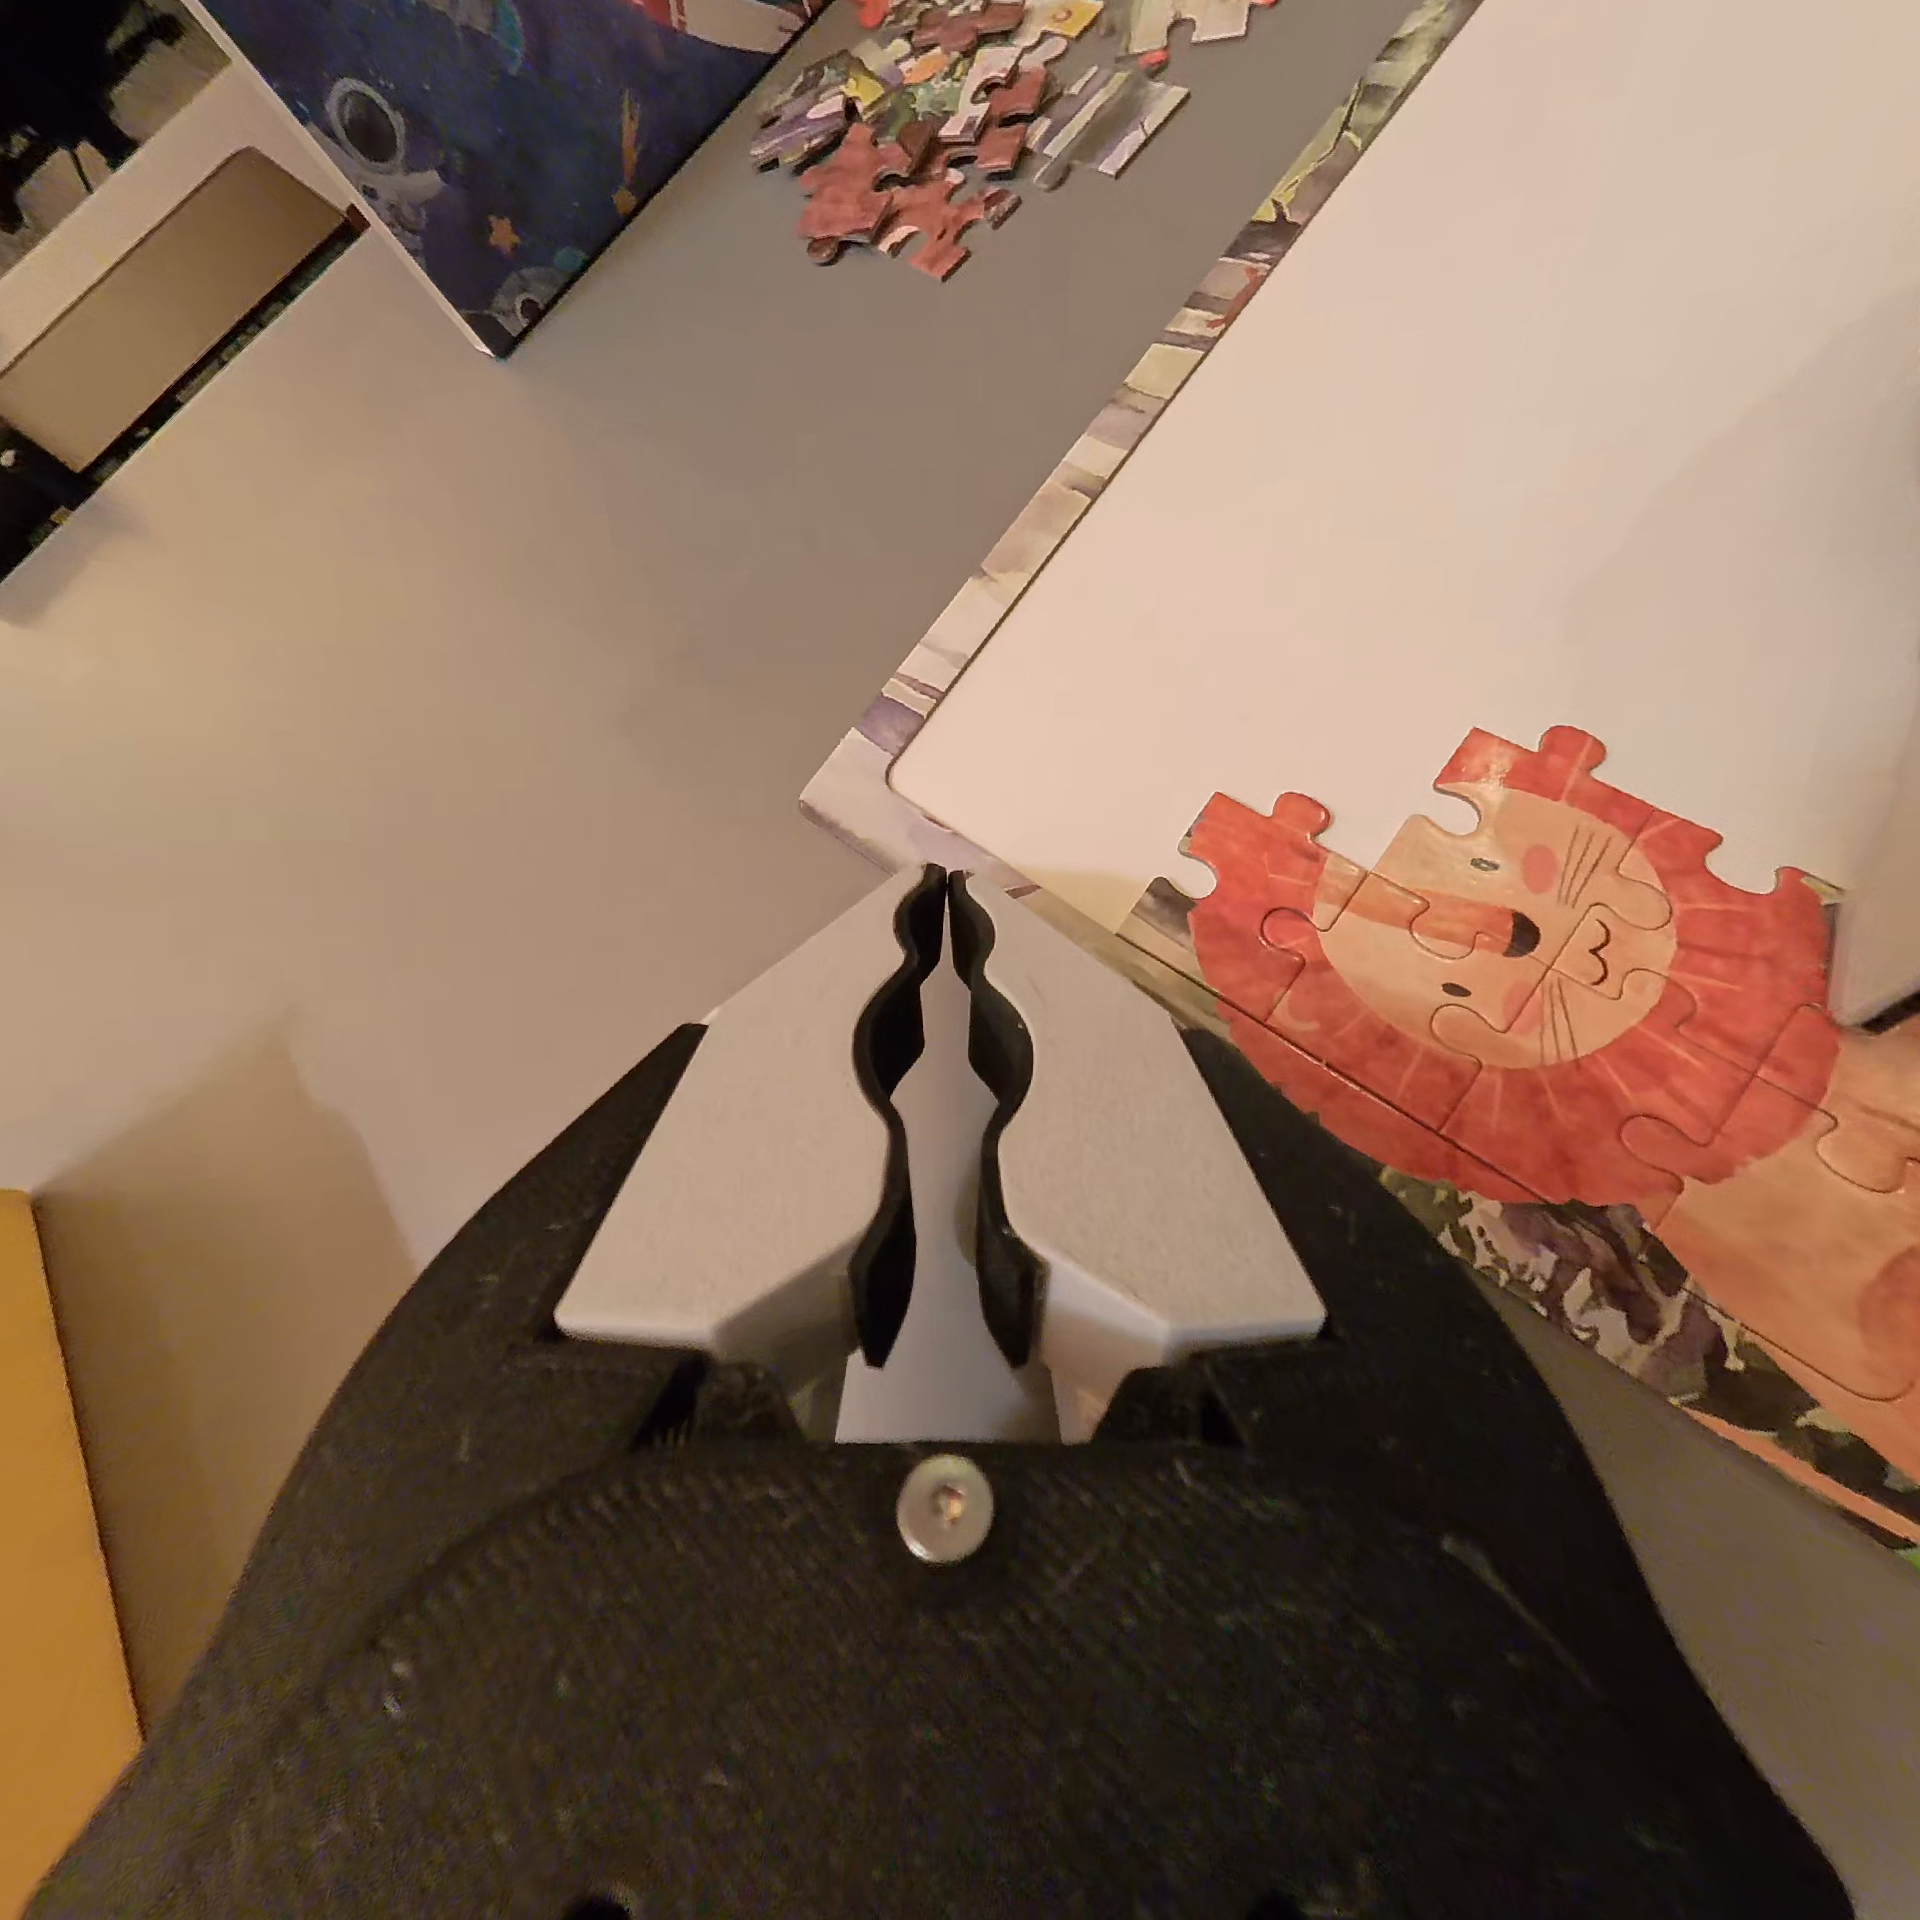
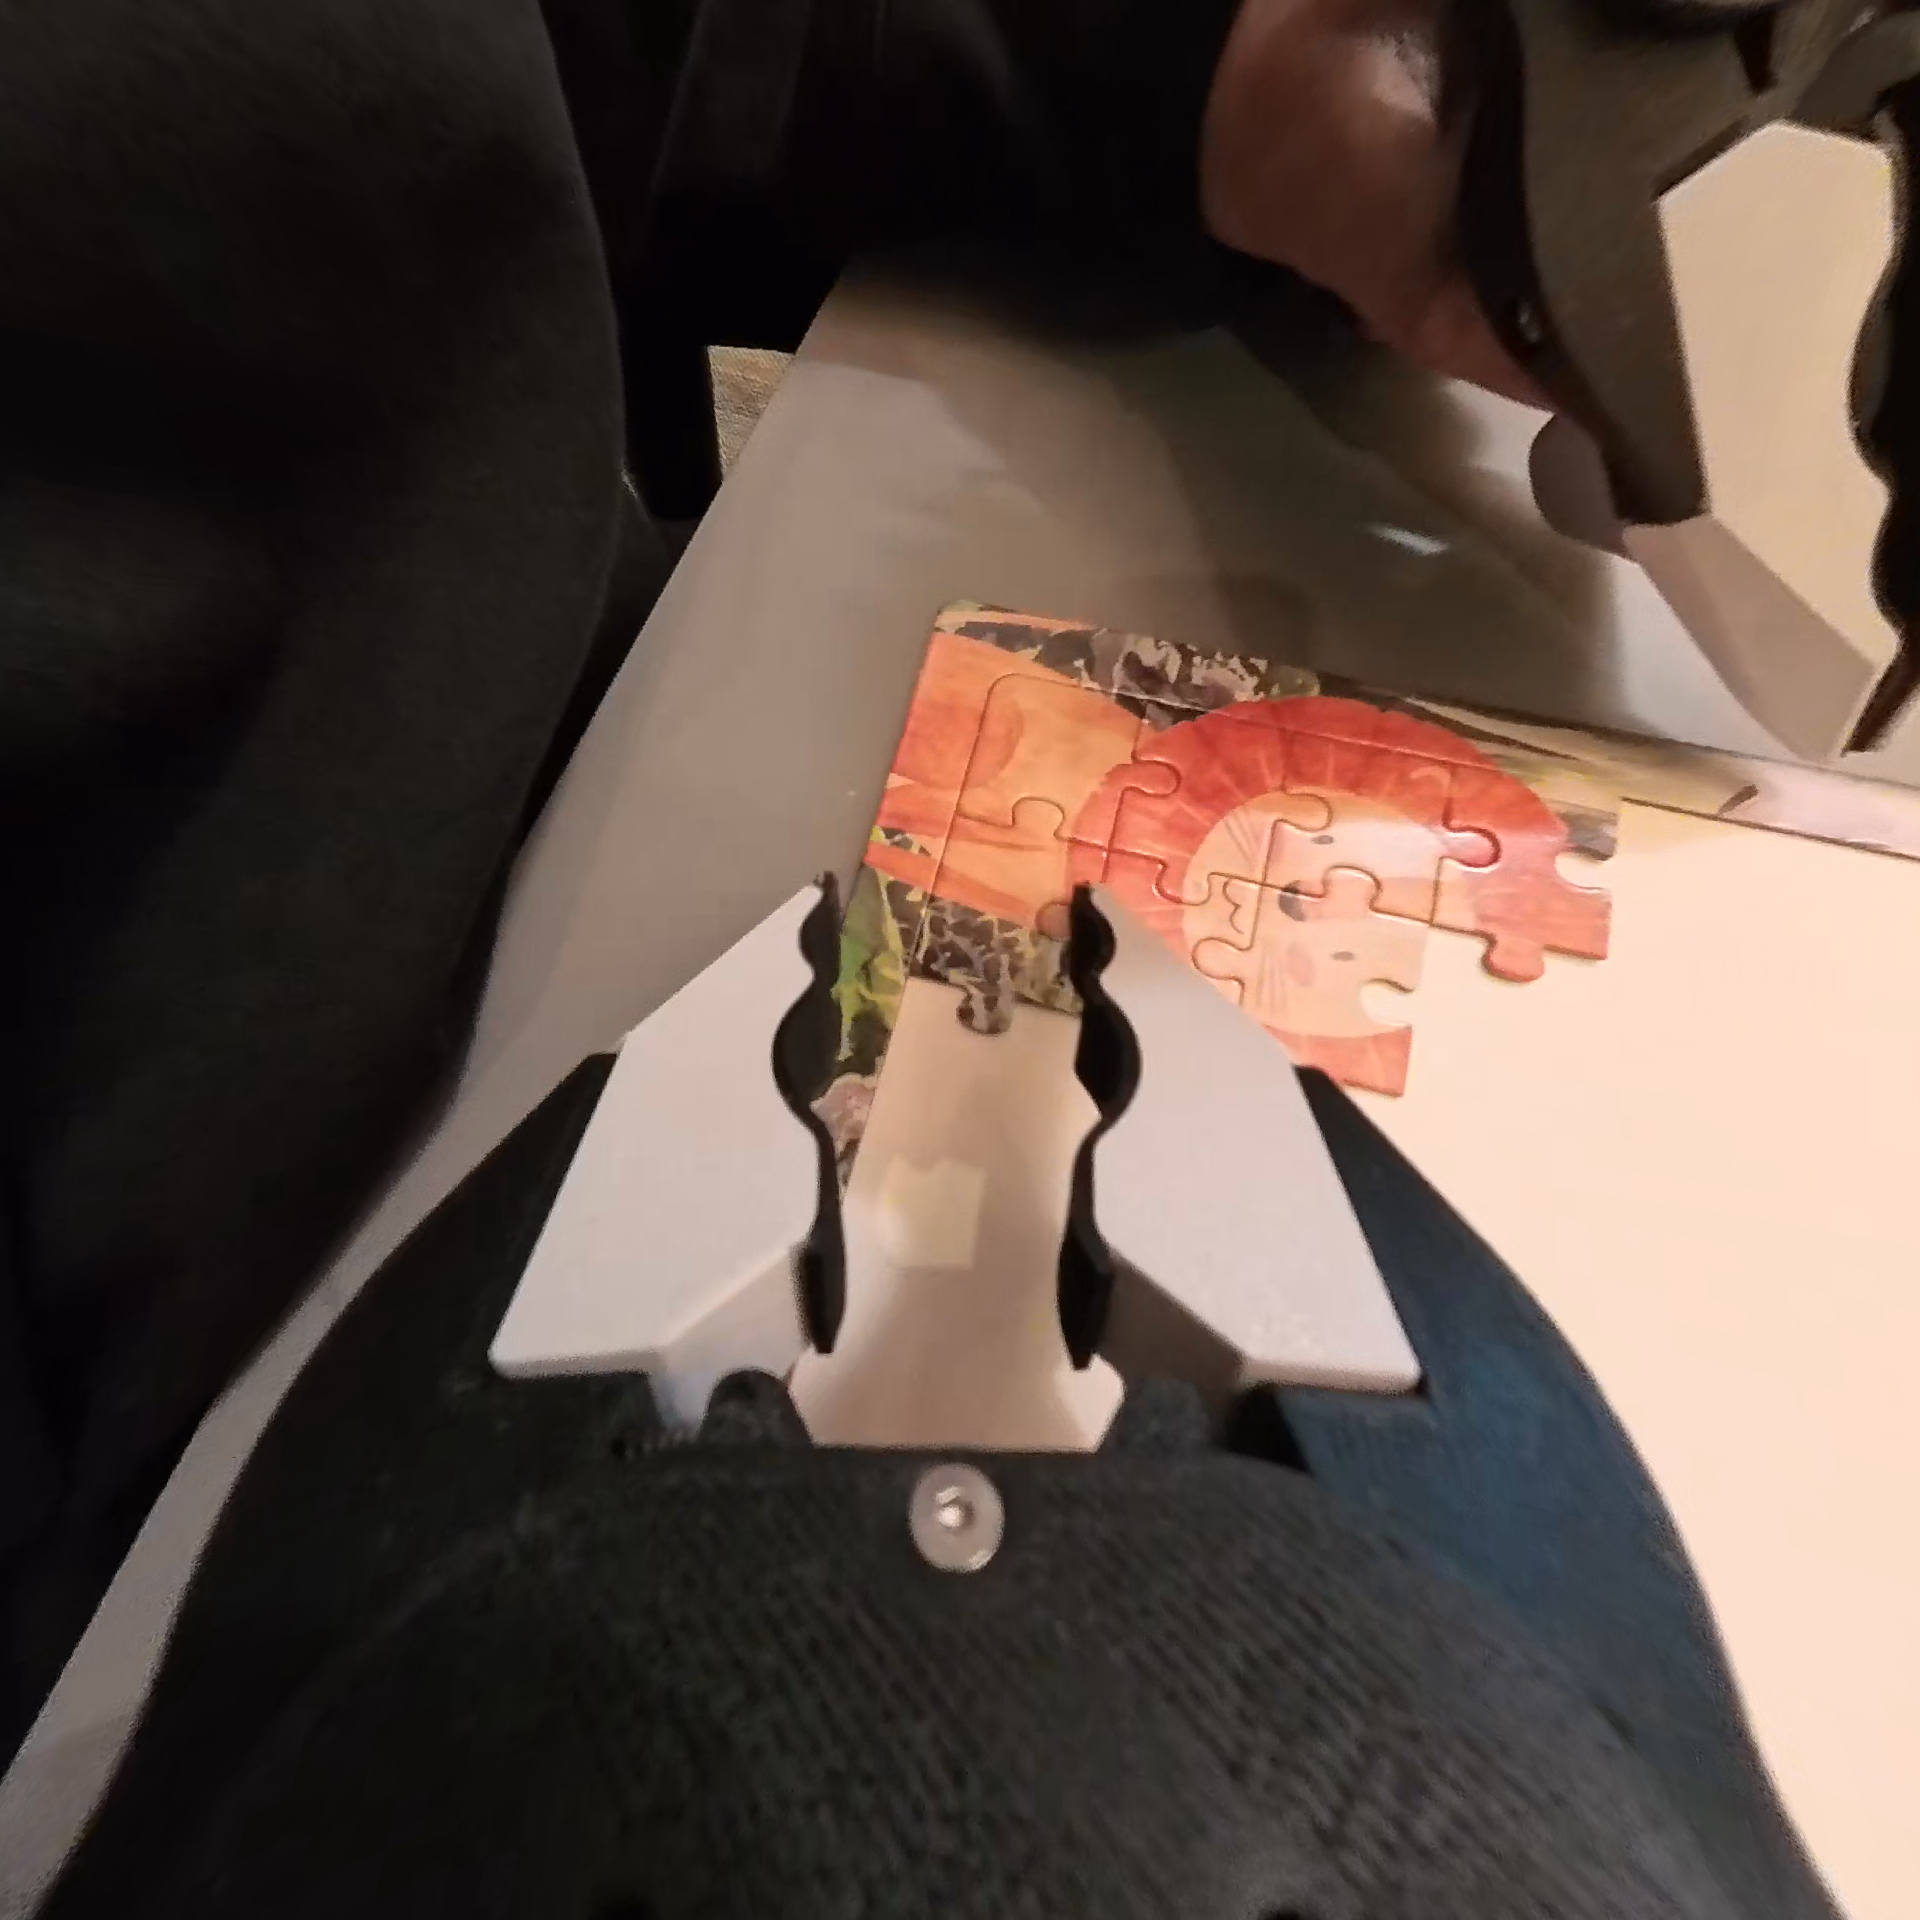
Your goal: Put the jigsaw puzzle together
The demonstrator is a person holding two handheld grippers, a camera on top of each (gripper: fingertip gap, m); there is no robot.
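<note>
**Risk: tray shift, no piece in hand**

Left gripper point(image 1: 948, 883) pressed together at puzzle tray point(image 1: 1351, 520) corner, maybe pinching its rim; hard to tell. Right gripper point(image 2: 951, 899) spread, empty, over assembled lion section point(image 2: 1299, 852) in tray corner. Loose pieces point(image 1: 925, 145) well apart across table point(image 1: 520, 675). Tugging tray could unseat joined pieces; right descent could snag tabs.

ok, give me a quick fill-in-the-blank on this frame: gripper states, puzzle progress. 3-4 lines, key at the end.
1. The left gripper has its jaws ____ at the corner of the puzzle tray.
2. The right gripper has its jaws ____, holding nothing.
3. The assembled pieces in the tray show a ____ with an orange mane.
4. The pile of loose pieces lies on the grey ____, outside the tray.

Missing words: shut; open; lion; table
</note>
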